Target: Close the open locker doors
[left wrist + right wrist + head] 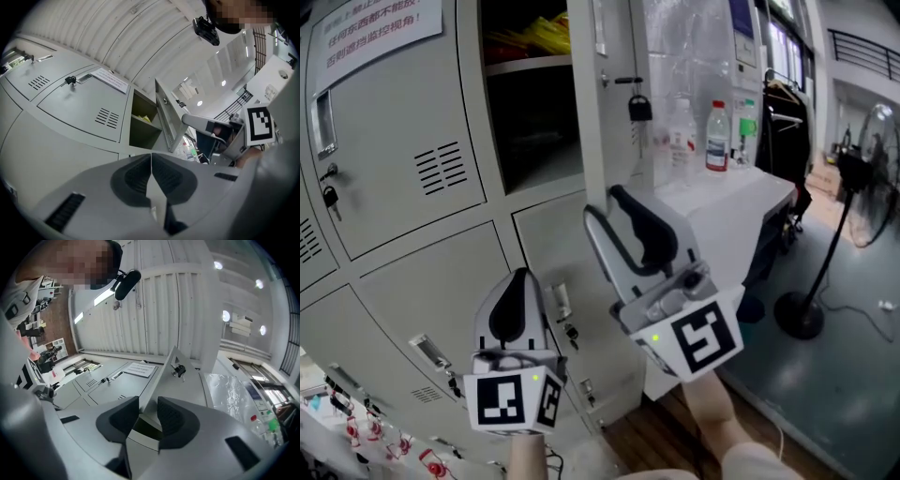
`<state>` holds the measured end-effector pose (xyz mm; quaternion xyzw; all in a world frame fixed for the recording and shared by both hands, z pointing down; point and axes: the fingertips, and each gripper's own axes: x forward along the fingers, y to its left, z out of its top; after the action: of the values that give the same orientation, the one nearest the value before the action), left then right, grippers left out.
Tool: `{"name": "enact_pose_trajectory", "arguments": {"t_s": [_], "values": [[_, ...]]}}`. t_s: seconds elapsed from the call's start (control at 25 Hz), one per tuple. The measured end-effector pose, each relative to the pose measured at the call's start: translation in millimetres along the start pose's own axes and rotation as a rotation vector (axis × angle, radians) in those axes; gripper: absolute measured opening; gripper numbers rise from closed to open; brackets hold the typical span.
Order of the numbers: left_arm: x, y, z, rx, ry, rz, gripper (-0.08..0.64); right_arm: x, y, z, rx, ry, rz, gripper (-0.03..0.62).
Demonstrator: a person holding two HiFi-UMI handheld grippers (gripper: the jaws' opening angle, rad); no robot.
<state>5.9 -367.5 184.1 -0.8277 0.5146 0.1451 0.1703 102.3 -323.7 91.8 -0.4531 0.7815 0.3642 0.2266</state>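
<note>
Right claw (147, 405): apart | left claw (151, 158): together | locker door (607, 141): open

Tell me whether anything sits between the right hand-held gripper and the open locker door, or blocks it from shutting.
Nothing visible does. The right hand-held gripper, jaws apart and empty, points at the open locker door with nothing between. The yellow items lie back on the shelf inside the compartment, clear of its opening.

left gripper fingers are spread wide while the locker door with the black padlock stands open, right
No: the left gripper has its fingers closed together, as the left gripper view shows. The locker door with the black padlock does stand open.
</note>
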Motion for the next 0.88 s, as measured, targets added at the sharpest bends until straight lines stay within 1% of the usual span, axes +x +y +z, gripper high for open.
{"name": "enact_pose_trajectory", "arguments": {"t_s": [0.16,0.32,0.56,0.88], "values": [[-2.9,6.9,-3.8,0.008,0.012,0.025,0.008,5.7,3.7,-4.4,0.050,-0.005,0.043,0.100],[-4.5,17.3,-8.8,0.018,0.033,0.052,0.008,12.5,8.8,-9.7,0.071,-0.004,0.064,0.097],[-14.7,38.9,-16.4,0.028,0.057,0.120,0.008,27.4,19.9,-21.9,0.087,-0.003,0.097,0.094],[-21.9,53.2,-15.1,0.046,0.066,0.161,0.008,51.9,32.6,-40.2,0.086,0.006,0.145,0.092]]}}
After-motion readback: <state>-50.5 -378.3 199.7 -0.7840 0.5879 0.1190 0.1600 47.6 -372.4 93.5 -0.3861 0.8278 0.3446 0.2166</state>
